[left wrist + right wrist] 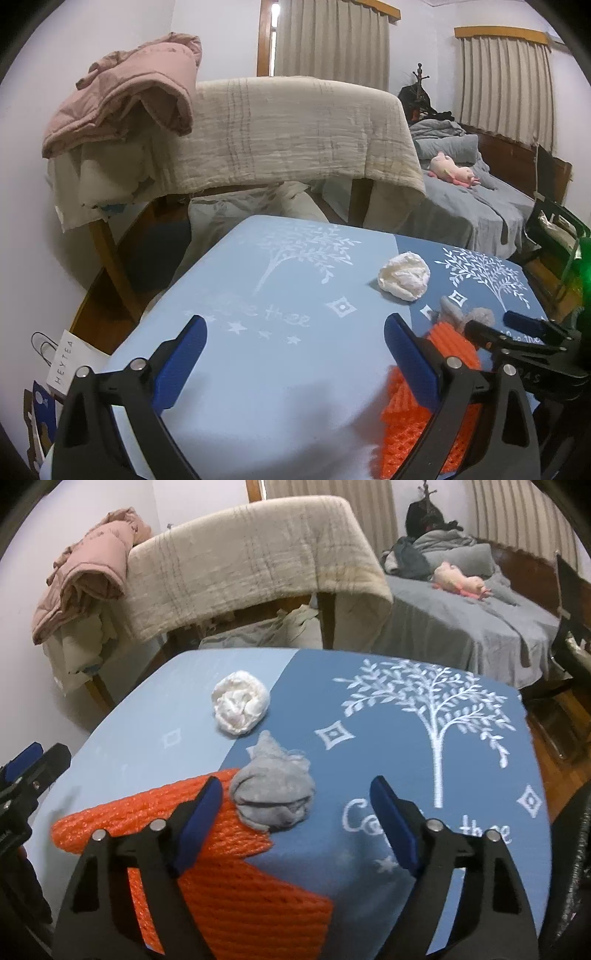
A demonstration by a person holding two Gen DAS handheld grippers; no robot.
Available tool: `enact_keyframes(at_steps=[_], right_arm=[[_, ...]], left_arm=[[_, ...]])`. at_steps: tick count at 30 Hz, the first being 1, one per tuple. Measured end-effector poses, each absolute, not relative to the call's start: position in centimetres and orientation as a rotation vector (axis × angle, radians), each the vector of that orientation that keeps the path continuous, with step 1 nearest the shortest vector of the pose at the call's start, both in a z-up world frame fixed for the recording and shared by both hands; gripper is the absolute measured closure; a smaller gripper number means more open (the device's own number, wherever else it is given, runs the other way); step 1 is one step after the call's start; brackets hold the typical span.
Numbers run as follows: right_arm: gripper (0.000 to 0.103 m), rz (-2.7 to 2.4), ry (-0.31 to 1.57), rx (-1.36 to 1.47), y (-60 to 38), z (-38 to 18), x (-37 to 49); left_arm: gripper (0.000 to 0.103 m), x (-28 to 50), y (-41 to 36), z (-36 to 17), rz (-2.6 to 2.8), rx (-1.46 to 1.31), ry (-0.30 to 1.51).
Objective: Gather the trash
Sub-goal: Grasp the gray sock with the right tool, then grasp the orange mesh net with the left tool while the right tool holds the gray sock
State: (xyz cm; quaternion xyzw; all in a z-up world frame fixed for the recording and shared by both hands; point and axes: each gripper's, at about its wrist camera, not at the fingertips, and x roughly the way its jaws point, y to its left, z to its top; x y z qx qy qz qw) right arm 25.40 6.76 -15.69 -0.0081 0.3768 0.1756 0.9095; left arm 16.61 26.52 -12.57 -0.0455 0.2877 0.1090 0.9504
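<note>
Nothing collected yet: both the left gripper [295, 354] and right gripper [297, 818] hang spread and empty, white wad [241, 701], grey wad [275, 797] and orange netting [229, 867] all mid-frame on the table [424, 867].

"HEYTEA" on a white paper bag [70, 363]; "thee" on the blue tablecloth [369, 760]
</note>
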Motion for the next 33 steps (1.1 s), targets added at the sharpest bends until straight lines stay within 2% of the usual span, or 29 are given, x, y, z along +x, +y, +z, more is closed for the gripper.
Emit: enact_keyframes(at_steps=[1,3,6,15,27,30,32,33], right_arm=[[0.043,0.377,0.787,-0.022,7.0,-15.8,25.5],[0.056,0.426,0.806,-0.013,7.2,-16.0,25.7],[0.06,0.446,0.802,-0.014,7.3,-15.8,25.4],[0.061,0.422,0.743,0.037,4.1,-13.8,23.6],[0.061,0.353,0.751,0.054,-0.3,-14.0,21.2],[0.061,0.344,0.761,0.058,-0.8,-14.2,20.7],[0.061,0.34,0.766,0.062,-1.1,-14.3,20.4],[0.061,0.34,0.768,0.064,-1.1,-14.3,20.3]], left_arm=[[0.009,16.6,26.5,-12.6,0.221,-0.09,0.585],[0.009,16.6,26.5,-12.6,0.217,-0.086,0.586],[0.009,16.4,26.2,-12.7,0.208,-0.088,0.589],[0.009,15.6,23.5,-12.4,0.131,-0.081,0.592],[0.009,16.8,19.1,-15.1,0.029,-0.032,0.688],[0.022,17.4,18.7,-15.8,0.004,-0.024,0.72],[0.045,17.9,18.5,-16.2,-0.023,-0.019,0.742],[0.052,17.9,18.4,-16.3,-0.034,-0.02,0.747]])
